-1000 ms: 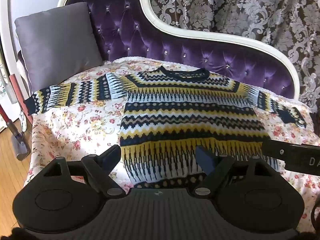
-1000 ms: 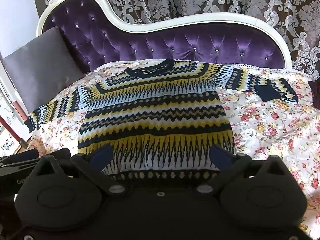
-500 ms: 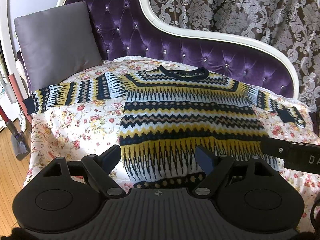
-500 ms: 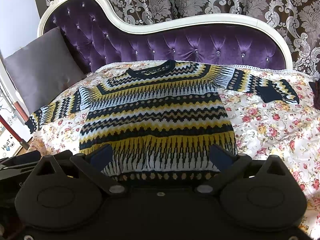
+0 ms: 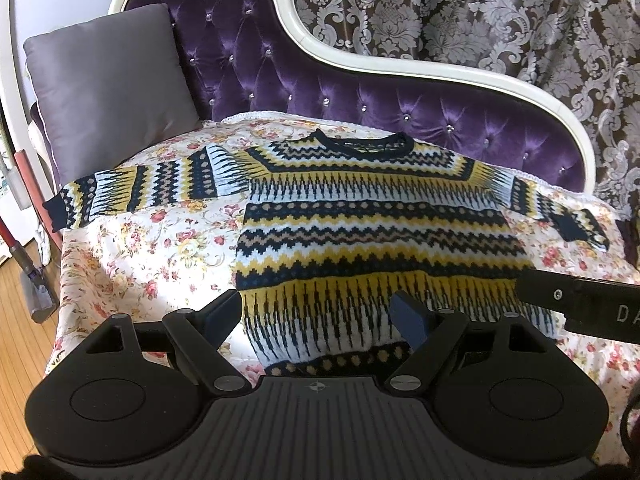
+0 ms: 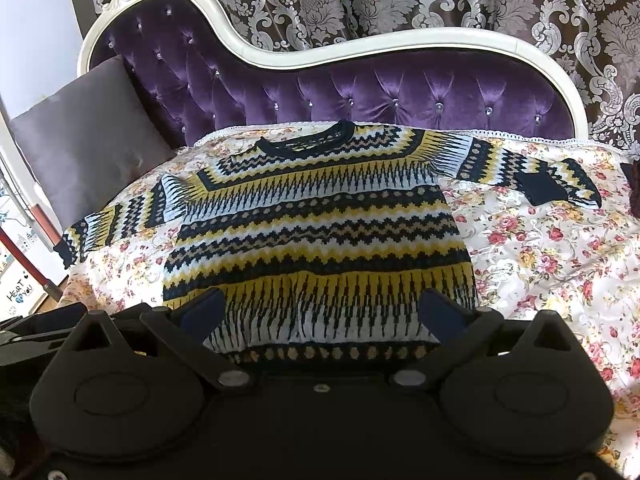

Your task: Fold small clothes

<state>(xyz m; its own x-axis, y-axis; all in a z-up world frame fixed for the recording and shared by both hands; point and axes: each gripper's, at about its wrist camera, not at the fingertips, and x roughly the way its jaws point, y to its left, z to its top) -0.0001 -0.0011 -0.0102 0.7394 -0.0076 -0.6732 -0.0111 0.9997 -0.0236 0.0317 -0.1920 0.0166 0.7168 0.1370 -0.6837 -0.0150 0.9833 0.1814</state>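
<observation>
The left gripper (image 5: 318, 312) and right gripper (image 6: 322, 312) both hover with jaws spread wide, holding nothing, just short of the hem of the patterned sweater (image 5: 360, 224). It lies flat on the floral cover (image 5: 160, 248) of the purple sofa (image 5: 360, 100), collar toward the backrest, hem toward the grippers, sleeves stretched out sideways, the left reaching toward the grey cushion (image 5: 108, 88).
</observation>
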